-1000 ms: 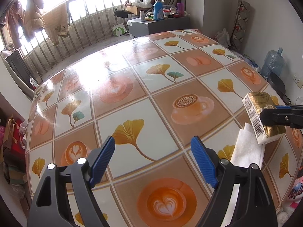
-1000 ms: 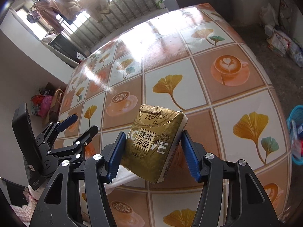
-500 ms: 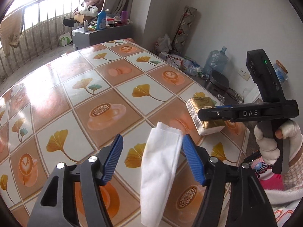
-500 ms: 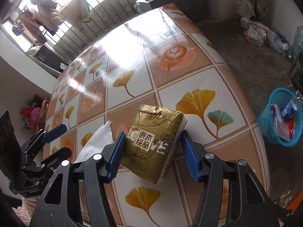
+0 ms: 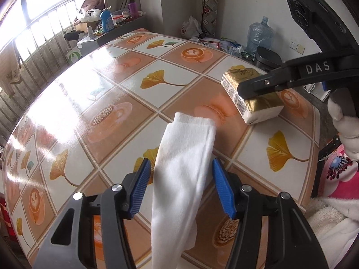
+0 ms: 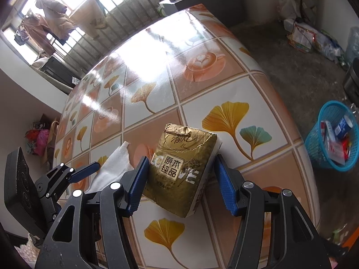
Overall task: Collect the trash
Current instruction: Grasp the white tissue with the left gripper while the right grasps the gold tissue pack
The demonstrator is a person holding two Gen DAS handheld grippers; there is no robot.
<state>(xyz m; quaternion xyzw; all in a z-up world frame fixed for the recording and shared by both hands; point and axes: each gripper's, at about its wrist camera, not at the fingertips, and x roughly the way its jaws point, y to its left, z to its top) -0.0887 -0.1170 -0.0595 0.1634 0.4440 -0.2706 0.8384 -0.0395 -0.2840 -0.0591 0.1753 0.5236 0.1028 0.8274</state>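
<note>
A white tissue (image 5: 186, 168) lies stretched out on the tiled table (image 5: 112, 89). My left gripper (image 5: 180, 183) straddles it with its jaws closing, and a thin gap remains at each blue pad. In the right wrist view the tissue (image 6: 114, 165) shows beside the left gripper's fingers (image 6: 86, 171). A gold pack of tissues (image 6: 179, 168) sits between the pads of my right gripper (image 6: 181, 183), which is shut on it. The left wrist view has the pack (image 5: 258, 107) low over the table near its right edge, under the right gripper's finger (image 5: 258, 87).
A blue basket (image 6: 332, 163) with trash in it stands on the floor past the table's right edge. A water bottle (image 5: 258, 33) and a dark bin (image 5: 268, 58) stand by the wall. A person's gloved hand (image 5: 345, 123) holds the right gripper.
My left gripper swung right across the table until the tissue lay between its jaws, which narrowed. The right gripper carried the gold pack toward the table's right edge, then held still.
</note>
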